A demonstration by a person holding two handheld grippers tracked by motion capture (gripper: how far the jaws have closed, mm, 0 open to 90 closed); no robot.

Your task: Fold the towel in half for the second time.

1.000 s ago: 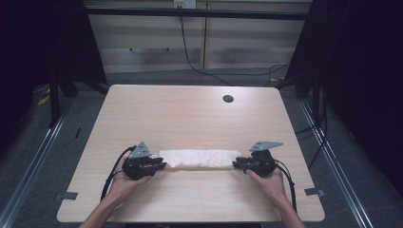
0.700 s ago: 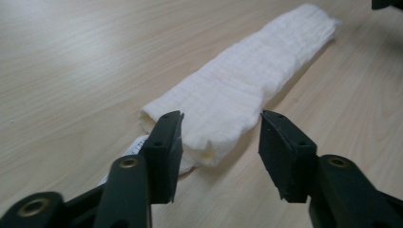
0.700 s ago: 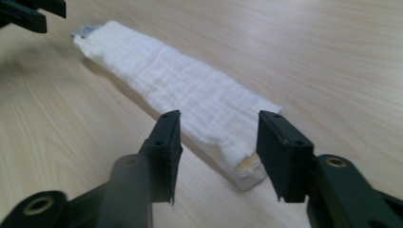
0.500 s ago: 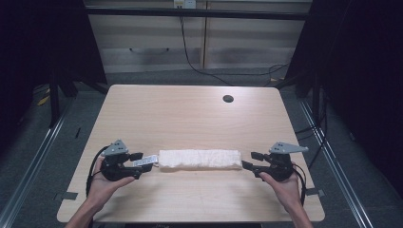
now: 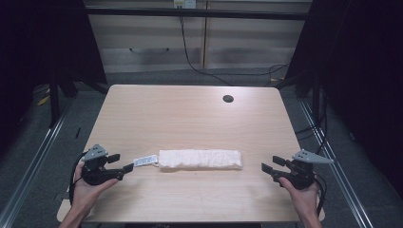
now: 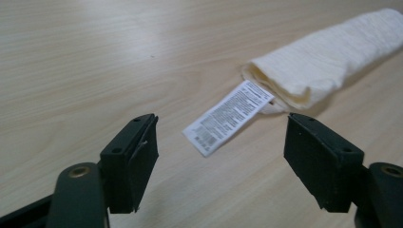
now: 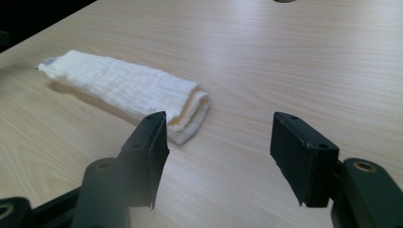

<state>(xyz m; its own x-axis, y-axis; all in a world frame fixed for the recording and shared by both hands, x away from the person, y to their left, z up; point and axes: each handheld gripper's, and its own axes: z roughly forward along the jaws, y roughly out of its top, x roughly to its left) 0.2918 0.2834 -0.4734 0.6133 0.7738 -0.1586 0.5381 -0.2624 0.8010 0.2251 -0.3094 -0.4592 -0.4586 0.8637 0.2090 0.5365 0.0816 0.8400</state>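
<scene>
Operator: Both hand-held grippers have drawn outward from the ends of the folded cream-white cloth towel since the earlier frames. Their jaws have just been opening, with nothing between them.

Technician: Confirm current state.

Operator: Left hand-held gripper: jaws wide, empty, touching nothing. The white printed care label lies just ahead of its jaws, with the towel end beyond it. Right hand-held gripper: jaws wide, empty, with the towel's other end ahead and to the left jaw's side, apart from it.

Technician: Step in hand?

Operator: Release and withdrawal, by my reading. The towel lies as a narrow folded strip on the light wooden surface, between the two grippers.

Technician: Next move?

Operator: Probably another fold: approach one end low, close both jaws on all layers, carry it over.
</scene>
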